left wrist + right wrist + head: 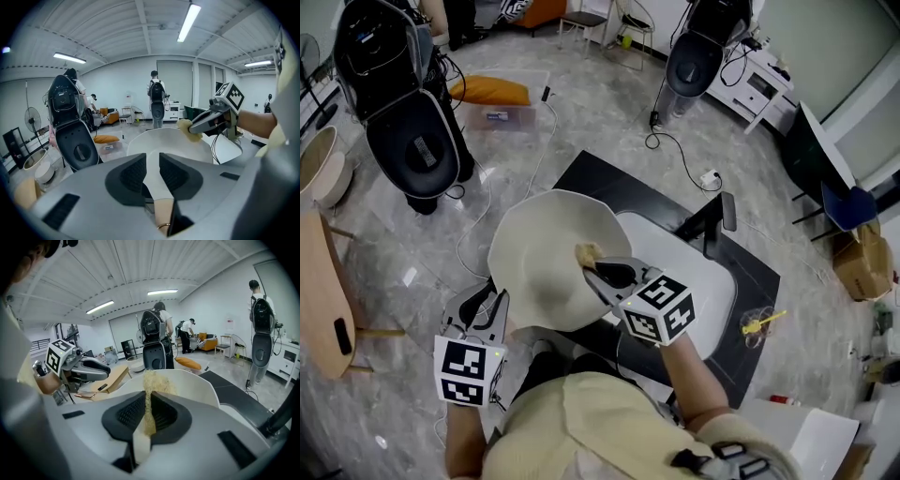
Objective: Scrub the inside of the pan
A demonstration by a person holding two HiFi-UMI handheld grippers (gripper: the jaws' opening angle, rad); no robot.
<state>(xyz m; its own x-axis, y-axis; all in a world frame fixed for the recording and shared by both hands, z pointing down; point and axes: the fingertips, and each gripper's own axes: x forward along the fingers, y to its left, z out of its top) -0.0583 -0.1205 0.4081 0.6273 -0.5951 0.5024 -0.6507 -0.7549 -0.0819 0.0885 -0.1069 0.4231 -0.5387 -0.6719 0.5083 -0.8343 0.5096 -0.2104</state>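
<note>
Scrubbing in hand: left gripper (152, 174) clamps the handle (158, 191) of the white pan (534, 253), held tilted before the person. Right gripper (147, 414), closed on a yellow sponge (153, 383), presses it inside the pan. Next move, by judgement: sweeping strokes across the inner surface.

No legible text or labels.

The right hand-held gripper (148, 401) pinches a yellow sponge (157, 382) over the white pan (199, 386).
</note>
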